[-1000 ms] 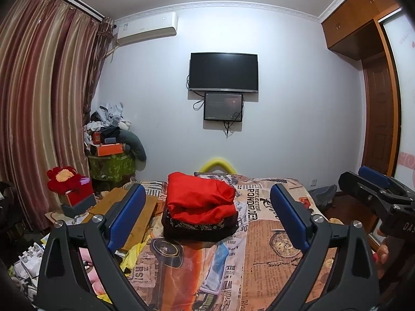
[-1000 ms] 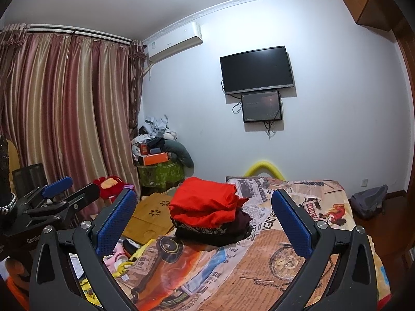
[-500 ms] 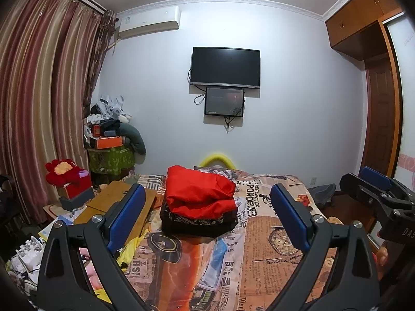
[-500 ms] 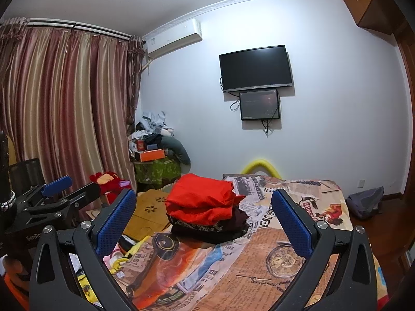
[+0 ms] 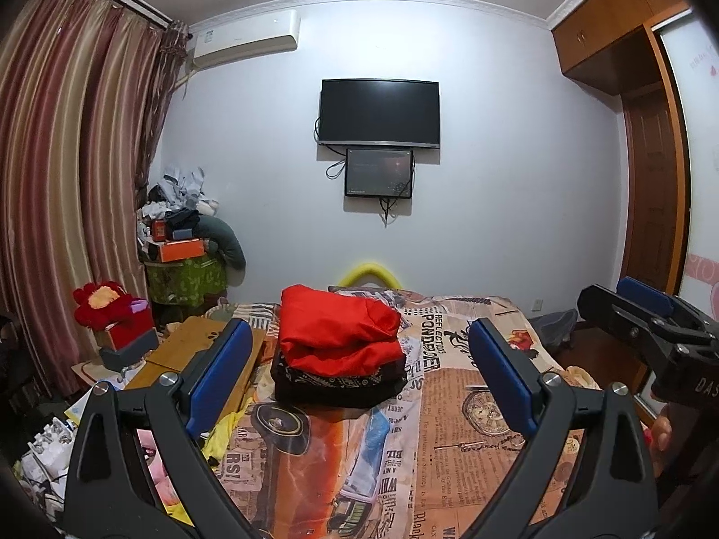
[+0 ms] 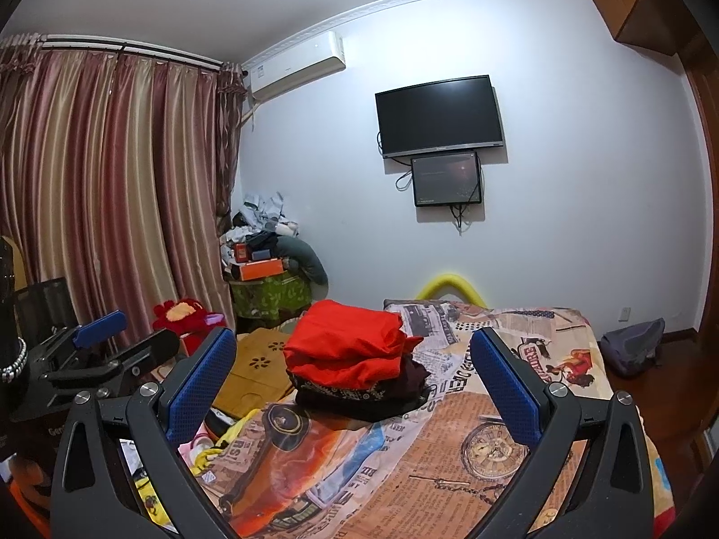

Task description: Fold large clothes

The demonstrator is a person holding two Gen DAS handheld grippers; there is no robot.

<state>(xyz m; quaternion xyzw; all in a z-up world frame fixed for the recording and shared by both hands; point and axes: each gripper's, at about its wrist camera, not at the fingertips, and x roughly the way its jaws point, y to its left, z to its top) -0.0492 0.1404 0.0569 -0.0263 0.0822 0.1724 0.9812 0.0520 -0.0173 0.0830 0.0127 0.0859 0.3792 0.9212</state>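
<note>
A folded red garment lies on top of a folded dark patterned garment on the bed, which has a newspaper-print sheet. The stack also shows in the right wrist view. My left gripper is open and empty, held above the near part of the bed, well short of the stack. My right gripper is open and empty at about the same distance. Each gripper shows at the edge of the other's view: the right one, the left one.
A wooden board lies left of the stack. A cluttered green stand and a red plush stand by the curtain. A TV hangs on the far wall. A grey bag lies on the floor at right.
Both grippers have tilted and risen slightly, so the stack sits a little lower in view. Both stay open and empty; the clothes have not moved.
</note>
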